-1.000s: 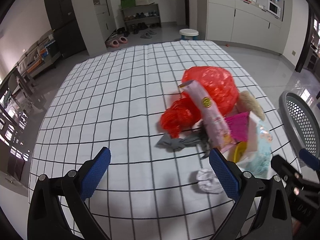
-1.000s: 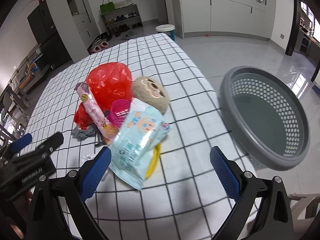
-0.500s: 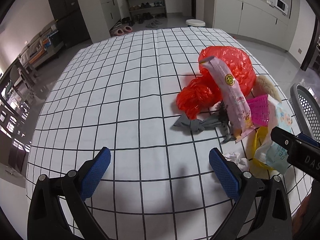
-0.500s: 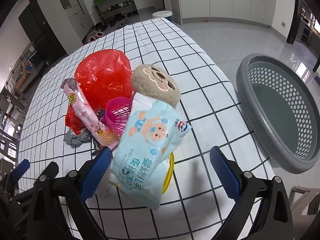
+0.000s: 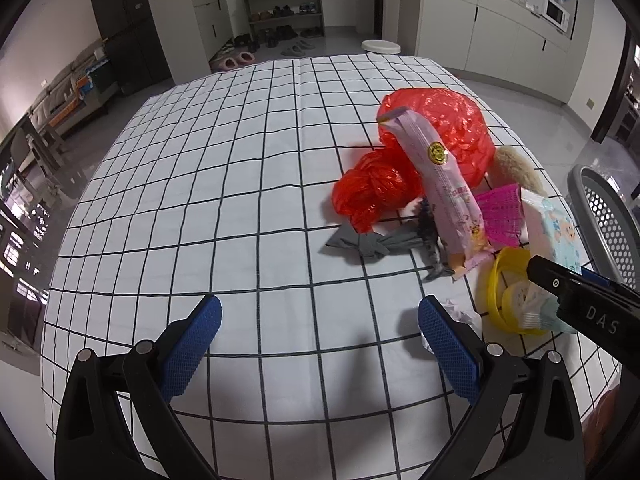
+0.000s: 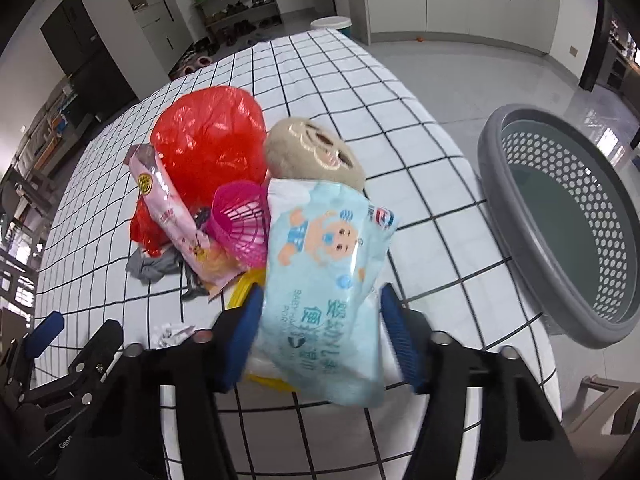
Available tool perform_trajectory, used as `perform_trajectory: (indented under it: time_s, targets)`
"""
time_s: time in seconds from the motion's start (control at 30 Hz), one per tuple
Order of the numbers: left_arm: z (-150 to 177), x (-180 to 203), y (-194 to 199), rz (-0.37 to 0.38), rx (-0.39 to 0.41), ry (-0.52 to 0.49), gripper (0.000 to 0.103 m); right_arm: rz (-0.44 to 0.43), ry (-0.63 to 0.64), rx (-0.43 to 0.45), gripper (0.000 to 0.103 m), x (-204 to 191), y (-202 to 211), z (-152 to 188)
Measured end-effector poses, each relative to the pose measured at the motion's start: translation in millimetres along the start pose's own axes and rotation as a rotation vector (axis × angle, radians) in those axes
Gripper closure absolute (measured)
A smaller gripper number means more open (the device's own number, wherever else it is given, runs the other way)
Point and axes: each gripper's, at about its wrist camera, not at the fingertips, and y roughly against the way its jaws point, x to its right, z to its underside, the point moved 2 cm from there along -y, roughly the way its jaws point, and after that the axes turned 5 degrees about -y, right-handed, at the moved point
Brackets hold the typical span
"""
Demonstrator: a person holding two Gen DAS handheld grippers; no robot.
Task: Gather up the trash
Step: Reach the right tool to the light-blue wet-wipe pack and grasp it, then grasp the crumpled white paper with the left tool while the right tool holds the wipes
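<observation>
A heap of trash lies on the checked tablecloth (image 5: 240, 200): a red plastic bag (image 6: 208, 140), a pink snack wrapper (image 6: 168, 216), a pink mesh cup (image 6: 240, 224), a yellow ring (image 5: 496, 280) and a crumpled white tissue (image 5: 460, 316). A light blue wipes pack (image 6: 320, 280) leans on the heap. My right gripper (image 6: 320, 332) is closing, with the pack between its blue pads, and both pads meet the pack's sides. My left gripper (image 5: 320, 344) hovers open over bare cloth left of the heap, holding nothing.
A grey perforated basket (image 6: 560, 208) stands on the floor off the table's right edge. A beige plush toy (image 6: 312, 152) and a knotted grey cloth (image 5: 372, 244) lie in the heap. The right gripper's black body (image 5: 580, 300) reaches in beside the left gripper.
My right gripper dropped closer to the wipes pack and its jaws drew in from wide apart to the pack's sides. The left gripper stayed open and barely moved.
</observation>
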Motion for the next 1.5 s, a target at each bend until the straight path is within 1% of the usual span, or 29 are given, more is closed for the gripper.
perform_trajectory:
  time_s: [0.1,0.23,0.47,0.63,0.77,0.93,1.03,1.23,1.37,1.5]
  targets:
    - [1,4,0,0.007,-0.011,-0.010,0.006,-0.018,-0.004,0.023,0.048,4,8,1]
    - [4,12,2,0.060,-0.020,-0.013,0.006,-0.032,-0.035,0.036,0.049,17,20,3]
    - [9,39,5,0.085,-0.025,-0.082,0.006,-0.019,-0.074,0.049,0.049,41,29,7]
    - [13,52,-5,0.106,-0.069,-0.120,0.006,-0.018,-0.096,0.052,0.049,52,31,8]
    - [17,56,-16,0.119,-0.106,-0.125,0.006,-0.019,-0.105,0.054,0.049,56,33,10]
    - [20,60,-33,0.112,-0.157,-0.129,0.006,-0.022,-0.109,0.053,0.049,57,34,10]
    - [21,60,-38,0.138,-0.160,-0.108,0.005,-0.020,-0.109,0.061,0.049,58,36,11]
    - [22,64,-43,0.135,-0.153,-0.094,0.005,-0.031,-0.122,0.057,0.049,60,36,12]
    - [30,61,-39,0.131,-0.099,-0.087,0.005,-0.031,-0.112,0.061,0.049,58,37,12]
    - [36,57,-34,0.143,-0.091,-0.096,0.005,-0.031,-0.111,0.062,0.049,57,38,13]
